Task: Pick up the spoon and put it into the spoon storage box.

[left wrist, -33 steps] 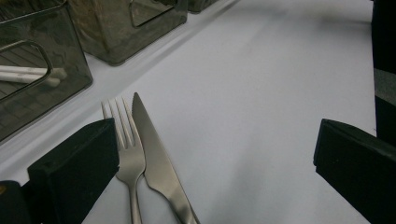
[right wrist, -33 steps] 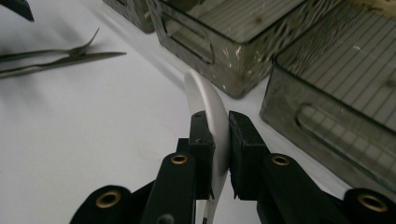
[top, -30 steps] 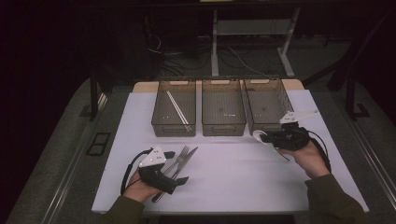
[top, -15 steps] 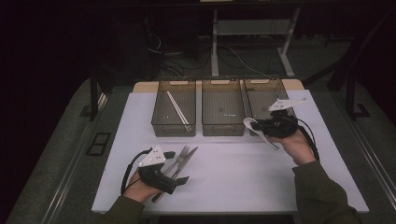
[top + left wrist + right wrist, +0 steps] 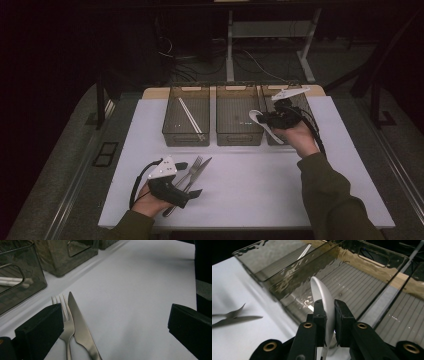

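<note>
My right gripper [image 5: 270, 120] is shut on a white plastic spoon [image 5: 262, 125], held in the air at the front of the bins, between the middle bin [image 5: 239, 136] and the right bin [image 5: 300, 102]. In the right gripper view the spoon [image 5: 323, 293] stands edge-on between the pads of that gripper [image 5: 329, 307], its bowl pointing over the empty middle bin [image 5: 362, 285]. My left gripper [image 5: 190, 179] rests open on the white table near the front left. A metal fork [image 5: 65, 322] and knife [image 5: 80, 327] lie side by side just inside its left jaw.
Three smoky clear bins stand in a row at the back of the white mat [image 5: 250, 190]. The left bin [image 5: 186, 137] holds white chopsticks [image 5: 190, 115]. Fork [image 5: 192, 167] and knife [image 5: 201, 169] lie at the mat's front left. Dark floor surrounds the table.
My right gripper has lifted the white spoon and carried it left and back, from the table at the right to the front of the bins. The left gripper has stayed put.
</note>
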A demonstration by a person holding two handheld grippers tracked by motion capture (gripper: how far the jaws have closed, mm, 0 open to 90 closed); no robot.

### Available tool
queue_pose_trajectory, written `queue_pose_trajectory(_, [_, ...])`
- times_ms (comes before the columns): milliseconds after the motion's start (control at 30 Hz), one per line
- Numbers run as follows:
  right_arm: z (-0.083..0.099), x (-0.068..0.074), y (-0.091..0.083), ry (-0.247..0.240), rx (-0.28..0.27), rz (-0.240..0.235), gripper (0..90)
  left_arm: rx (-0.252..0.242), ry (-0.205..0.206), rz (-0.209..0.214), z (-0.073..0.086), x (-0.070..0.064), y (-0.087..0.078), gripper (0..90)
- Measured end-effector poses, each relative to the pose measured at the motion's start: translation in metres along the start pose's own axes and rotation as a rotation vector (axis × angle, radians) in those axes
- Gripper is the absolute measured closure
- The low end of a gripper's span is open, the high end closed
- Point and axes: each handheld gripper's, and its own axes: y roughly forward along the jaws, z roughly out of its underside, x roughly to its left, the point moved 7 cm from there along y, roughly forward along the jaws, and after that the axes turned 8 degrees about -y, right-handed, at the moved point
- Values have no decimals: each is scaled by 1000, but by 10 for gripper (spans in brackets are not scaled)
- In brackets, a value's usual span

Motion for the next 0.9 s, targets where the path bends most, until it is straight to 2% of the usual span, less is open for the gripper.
queue_pose_trajectory(233, [-23,-6,22,-7,-21,21,804,-1,1,4,0,0,-1,0])
queue_pose_trajectory(467, [-37,-12,45,-6,-10,49,804,-2,8,7,-1,1,-2,0])
queue_pose_trajectory(600, [-38,-13,58,8,10,61,804,-7,5,11,-1,0,-2,0])
queue_pose_trajectory(667, [-36,-13,64,-15,29,75,804,-7,7,13,-1,0,-2,0])
queue_pose_trajectory(833, [-29,-12,75,10,48,69,803,-9,6,16,-2,0,-2,0])
queue_pose_trajectory(900, [-28,-12,79,3,57,68,803,-9,6,16,-2,0,-2,0])
